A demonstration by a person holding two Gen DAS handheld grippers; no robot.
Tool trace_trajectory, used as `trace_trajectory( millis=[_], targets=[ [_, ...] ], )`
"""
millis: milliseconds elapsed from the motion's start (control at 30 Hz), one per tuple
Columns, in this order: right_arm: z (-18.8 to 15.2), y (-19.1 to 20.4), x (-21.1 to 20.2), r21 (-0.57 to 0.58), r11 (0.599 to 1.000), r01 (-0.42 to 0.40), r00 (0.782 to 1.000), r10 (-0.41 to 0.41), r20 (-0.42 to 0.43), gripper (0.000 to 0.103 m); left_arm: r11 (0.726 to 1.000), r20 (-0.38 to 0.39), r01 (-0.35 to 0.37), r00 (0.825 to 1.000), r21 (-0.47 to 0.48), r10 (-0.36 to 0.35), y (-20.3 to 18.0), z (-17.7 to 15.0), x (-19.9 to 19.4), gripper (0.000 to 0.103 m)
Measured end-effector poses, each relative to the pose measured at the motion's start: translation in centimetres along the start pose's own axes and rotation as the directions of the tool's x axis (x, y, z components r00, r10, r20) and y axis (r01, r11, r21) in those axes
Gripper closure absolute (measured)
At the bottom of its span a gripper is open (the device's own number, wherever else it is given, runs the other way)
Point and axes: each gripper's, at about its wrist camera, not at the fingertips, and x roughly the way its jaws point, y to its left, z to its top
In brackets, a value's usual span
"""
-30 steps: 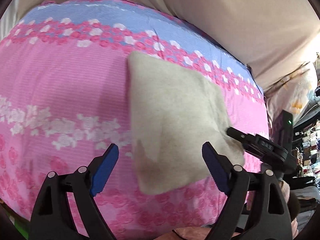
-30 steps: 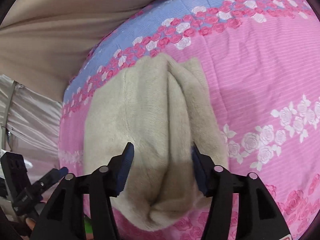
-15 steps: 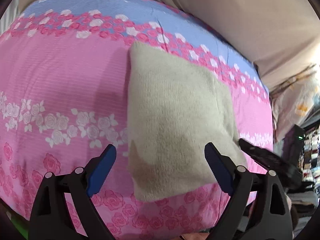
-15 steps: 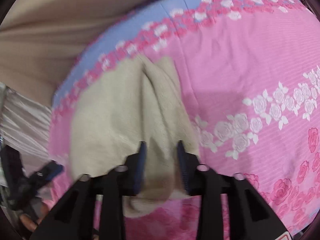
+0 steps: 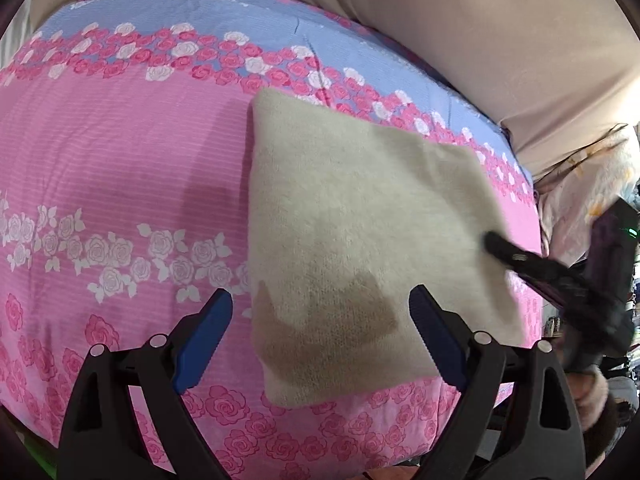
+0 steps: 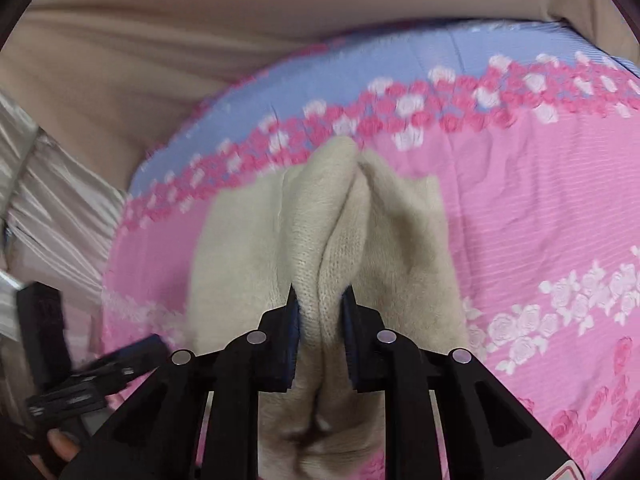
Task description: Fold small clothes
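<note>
A folded beige knit garment (image 5: 352,232) lies on the pink floral bedsheet (image 5: 120,184). My left gripper (image 5: 320,336) is open and hovers over the garment's near edge, empty. My right gripper (image 6: 320,312) is shut on a bunched ridge of the beige garment (image 6: 332,240) and lifts it off the bedsheet (image 6: 540,208). The right gripper also shows in the left wrist view (image 5: 520,260), at the garment's right edge. The left gripper shows blurred in the right wrist view (image 6: 92,380), at the lower left.
A tan curtain or wall (image 5: 480,32) runs behind the bed. A blue band with roses (image 5: 240,24) marks the sheet's far edge. Pale floral bedding (image 5: 588,184) and clutter lie off the bed's right side.
My right gripper has closed from open onto the garment's ridge, pinching the fabric into a fold. My left gripper stays open over the near edge and has shifted slightly.
</note>
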Motion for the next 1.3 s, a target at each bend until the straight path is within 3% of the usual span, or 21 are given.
trace_trajectory(
  millis=[67,133,167,233,267,333,367,500,667,733,867,933,1000,1033,1067,1100,1233,1300],
  targets=[
    [-1.0,-1.4,0.3,-0.028,0.995,0.098,0.995,-0.098,-0.011,0.085,1.0,0.007,0.001,1.0,-0.003,-0.001,-0.1,0.0,0.0,0.014],
    [-2.3,-3.9,4.0,-0.047,0.983,0.177,0.976,-0.181,-0.117,0.079,1.0,-0.014,-0.001,1.0,-0.011,0.0,-0.1,0.1,1.0,0.014],
    [-3.1,-4.8,5.1,-0.014,0.986,0.165,0.975,-0.165,-0.15,0.075,1.0,-0.028,0.003,1.0,-0.015,-0.004,-0.2,0.1,1.7,0.014],
    [-2.9,-5.5,4.0,0.087,0.991,0.105,0.99,-0.097,-0.099,0.065,1.0,-0.052,-0.015,0.999,-0.02,0.014,-0.5,0.3,2.9,0.014],
    [-2.7,-5.4,3.3,0.106,0.989,0.107,0.992,-0.1,-0.071,0.059,1.0,-0.057,-0.018,0.998,-0.018,0.016,-0.6,0.4,3.3,0.014],
    [-2.3,-5.2,2.3,0.108,0.986,0.125,0.992,-0.123,-0.024,0.036,0.999,-0.057,-0.036,0.998,-0.016,0.035,-0.8,0.6,4.0,0.014],
    [-2.0,-5.4,2.6,0.092,0.988,0.127,0.992,-0.124,-0.031,0.033,0.999,-0.058,-0.039,0.998,-0.018,0.038,-0.9,0.6,4.2,0.014],
    [-1.3,-7.3,5.9,0.135,0.986,0.1,0.988,-0.082,-0.134,0.031,0.998,-0.094,-0.048,0.995,-0.029,0.045,-1.0,0.9,5.9,0.013],
    [-1.9,-8.8,8.4,0.34,0.94,-0.035,0.982,0.095,-0.161,0.026,0.998,-0.127,-0.052,0.991,-0.041,0.047,-0.8,1.5,7.4,0.009],
    [-2.1,-9.1,8.6,0.383,0.922,-0.063,0.982,0.126,-0.141,0.02,0.998,-0.145,-0.04,0.989,-0.049,0.032,-0.5,1.7,7.9,0.009],
    [-1.7,-8.0,9.0,0.346,0.937,-0.044,0.981,0.106,-0.162,0.025,0.998,-0.182,-0.002,0.983,-0.064,-0.01,0.0,2.1,8.5,0.01],
    [-1.6,-7.3,8.7,0.317,0.948,-0.032,0.983,0.086,-0.159,0.04,0.996,-0.196,0.038,0.979,-0.079,-0.053,0.3,2.2,8.6,0.019],
    [-1.3,-6.3,8.4,0.292,0.956,-0.031,0.985,0.078,-0.152,0.052,0.991,-0.216,0.092,0.97,-0.096,-0.111,0.6,2.5,8.5,0.038],
    [-1.2,-5.8,8.0,0.282,0.959,-0.034,0.987,0.077,-0.143,0.057,0.989,-0.223,0.11,0.966,-0.102,-0.131,0.7,2.6,8.4,0.043],
    [-1.0,-5.1,7.2,0.265,0.964,-0.039,0.989,0.075,-0.126,0.058,0.984,-0.227,0.133,0.961,-0.116,-0.157,1.1,2.9,7.9,0.056],
    [-0.9,-4.3,6.5,0.249,0.967,-0.048,0.991,0.077,-0.109,0.06,0.979,-0.226,0.155,0.957,-0.132,-0.181,1.4,3.3,7.3,0.062],
    [-1.1,-1.3,2.7,0.174,0.981,-0.085,0.993,0.099,-0.07,0.063,0.968,-0.183,0.22,0.954,-0.122,-0.239,2.2,4.0,2.4,0.063],
    [-2.0,-0.7,2.5,0.135,0.989,-0.06,0.995,0.069,-0.065,0.063,0.969,-0.172,0.217,0.957,-0.119,-0.235,3.2,3.7,1.1,0.053]
  ],
)
